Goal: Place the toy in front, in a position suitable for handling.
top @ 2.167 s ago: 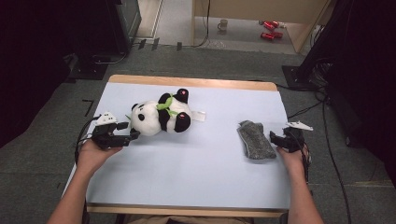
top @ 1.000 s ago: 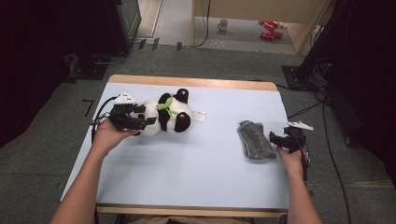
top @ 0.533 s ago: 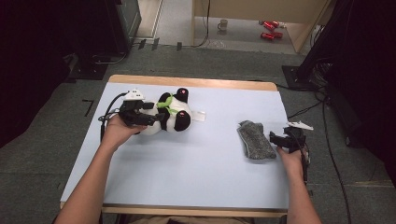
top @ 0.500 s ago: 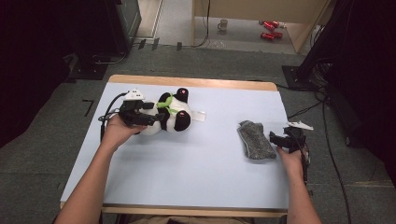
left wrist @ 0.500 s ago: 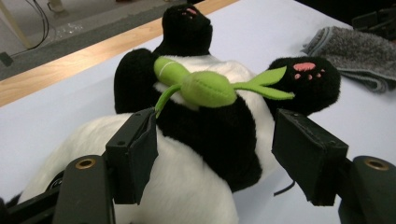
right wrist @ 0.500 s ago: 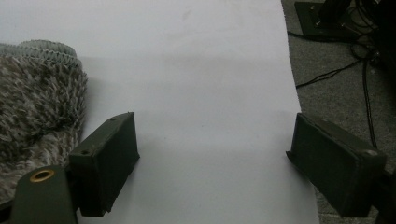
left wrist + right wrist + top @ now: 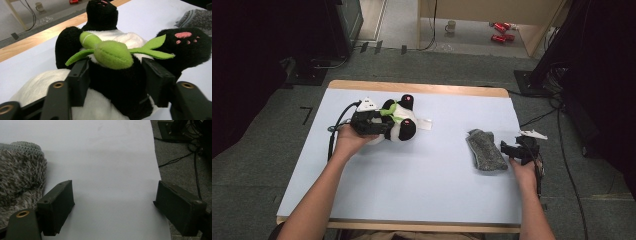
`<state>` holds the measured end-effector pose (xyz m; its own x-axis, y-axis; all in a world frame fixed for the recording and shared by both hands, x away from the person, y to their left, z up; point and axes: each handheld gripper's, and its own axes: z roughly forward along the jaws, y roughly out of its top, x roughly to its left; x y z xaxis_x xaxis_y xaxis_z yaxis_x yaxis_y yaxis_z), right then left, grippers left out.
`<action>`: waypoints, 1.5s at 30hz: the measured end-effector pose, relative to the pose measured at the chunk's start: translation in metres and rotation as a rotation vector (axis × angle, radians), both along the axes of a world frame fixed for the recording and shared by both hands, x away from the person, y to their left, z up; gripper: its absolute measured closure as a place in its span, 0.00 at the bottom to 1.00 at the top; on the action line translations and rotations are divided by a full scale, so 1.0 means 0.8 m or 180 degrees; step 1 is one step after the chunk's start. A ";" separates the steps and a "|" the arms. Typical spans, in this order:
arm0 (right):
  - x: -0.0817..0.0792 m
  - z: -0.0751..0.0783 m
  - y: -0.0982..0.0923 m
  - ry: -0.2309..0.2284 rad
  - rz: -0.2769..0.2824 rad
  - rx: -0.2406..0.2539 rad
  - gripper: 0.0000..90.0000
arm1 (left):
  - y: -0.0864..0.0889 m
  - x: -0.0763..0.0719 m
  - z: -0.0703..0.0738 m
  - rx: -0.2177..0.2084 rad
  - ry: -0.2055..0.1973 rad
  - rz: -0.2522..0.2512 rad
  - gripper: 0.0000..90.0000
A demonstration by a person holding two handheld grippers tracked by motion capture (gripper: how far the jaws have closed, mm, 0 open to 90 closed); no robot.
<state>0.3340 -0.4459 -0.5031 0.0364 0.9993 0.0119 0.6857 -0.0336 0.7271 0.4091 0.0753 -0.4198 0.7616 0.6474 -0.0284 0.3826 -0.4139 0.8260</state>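
**Left gripper view: jaws closing around the toy panda**

Left gripper view puts the toy panda [image 7: 117, 82] directly between the two pads, its black middle filling the gap. The left pad [image 7: 78, 80] lies against the plush; the right pad [image 7: 157, 82] looks to touch the fur too, but I cannot tell whether either is pressing. The jaws have just been closing with the panda between them. The green leaf [image 7: 113, 53] sits just above the pads, a black paw [image 7: 186, 47] beyond the right pad.

Judgement: finish the squeeze on the black middle, below the leaf, so that the felt does not get pinched alone. Plush gives, so close well in before any lift.

High view: left gripper [image 7: 379, 127] lies over the panda, and the hand covers the head end. Right gripper [image 7: 113, 205] rests with jaws wide apart and only bare table [image 7: 107, 157] between them; the grey sock [image 7: 20, 175] lies just outside its left pad.

Hidden: the panda's head is cut off at the lower edge of the left gripper view, and its underside is out of sight.
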 end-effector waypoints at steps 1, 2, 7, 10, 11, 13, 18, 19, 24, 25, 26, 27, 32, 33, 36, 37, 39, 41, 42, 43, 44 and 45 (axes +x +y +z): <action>0.000 0.000 0.000 0.0000 -0.0002 0.0002 0.16 | 0.000 0.000 0.000 -0.0008 0.0013 -0.0011 0.52; 0.000 0.000 0.000 0.0001 -0.0001 0.0001 0.16 | 0.000 -0.001 0.001 -0.0018 0.0048 -0.0019 0.56; 0.000 0.000 0.000 0.0000 -0.0001 0.0000 0.16 | -0.002 -0.004 0.002 -0.0033 0.0188 -0.0034 0.79; -0.001 0.000 0.000 0.0000 -0.0001 0.0005 0.17 | 0.001 -0.005 0.006 -0.0078 0.0265 -0.0010 0.85; -0.001 0.000 0.000 -0.0003 -0.0001 0.0021 0.17 | 0.001 -0.007 0.009 -0.0080 0.0253 0.0010 0.87; 0.000 0.000 0.000 -0.0006 0.0003 0.0027 0.17 | 0.003 -0.010 0.016 -0.0140 0.0287 0.0004 0.87; -0.001 0.000 0.000 0.0001 -0.0004 0.0027 0.17 | -0.006 -0.027 0.028 -0.0314 0.0332 -0.0008 0.88; -0.001 0.000 0.000 -0.0001 0.0002 0.0025 0.17 | -0.011 -0.031 0.029 -0.0305 0.0320 -0.0014 0.88; -0.003 0.001 0.000 0.0016 0.0015 0.0036 0.17 | -0.041 -0.049 0.027 -0.0263 0.0402 -0.0045 0.88; -0.003 0.001 -0.001 0.0020 0.0026 0.0036 0.16 | -0.047 -0.052 0.026 -0.0265 0.0400 -0.0042 0.88; -0.004 0.001 -0.001 0.0025 0.0043 0.0037 0.16 | -0.052 -0.056 0.025 -0.0259 0.0390 -0.0030 0.88; -0.004 0.001 -0.001 0.0028 0.0058 0.0034 0.16 | -0.057 -0.059 0.023 -0.0275 0.0394 -0.0018 0.87; -0.005 0.003 -0.001 0.0055 0.0097 0.0039 0.15 | -0.074 -0.069 0.011 -0.0337 0.0468 -0.0088 0.87; -0.005 0.003 -0.001 0.0067 0.0099 0.0041 0.16 | -0.075 -0.071 0.010 -0.0376 0.0469 -0.0076 0.87; -0.006 0.009 -0.001 0.0048 0.0110 0.0072 0.22 | -0.074 -0.072 0.009 -0.0425 0.0509 -0.0087 0.86; -0.007 0.011 -0.001 0.0003 0.0110 0.0065 0.23 | -0.072 -0.072 0.009 -0.0434 0.0528 -0.0095 0.85; -0.009 0.019 0.000 -0.0101 0.0114 0.0061 0.26 | -0.069 -0.069 0.008 -0.0491 0.0606 -0.0139 0.83; -0.010 0.027 0.003 -0.0128 0.0125 0.0086 0.26 | -0.066 -0.069 0.009 -0.0508 0.0623 -0.0168 0.80; -0.010 0.030 0.005 -0.0136 0.0140 0.0087 0.27 | -0.066 -0.070 0.009 -0.0492 0.0616 -0.0200 0.78; -0.011 0.033 0.007 -0.0151 0.0169 0.0090 0.27 | -0.066 -0.071 0.009 -0.0482 0.0594 -0.0211 0.76; -0.011 0.036 0.009 -0.0158 0.0194 0.0098 0.29 | -0.066 -0.072 0.010 -0.0468 0.0576 -0.0244 0.74; -0.011 0.039 0.011 -0.0157 0.0233 0.0126 0.29 | -0.066 -0.073 0.010 -0.0459 0.0578 -0.0266 0.71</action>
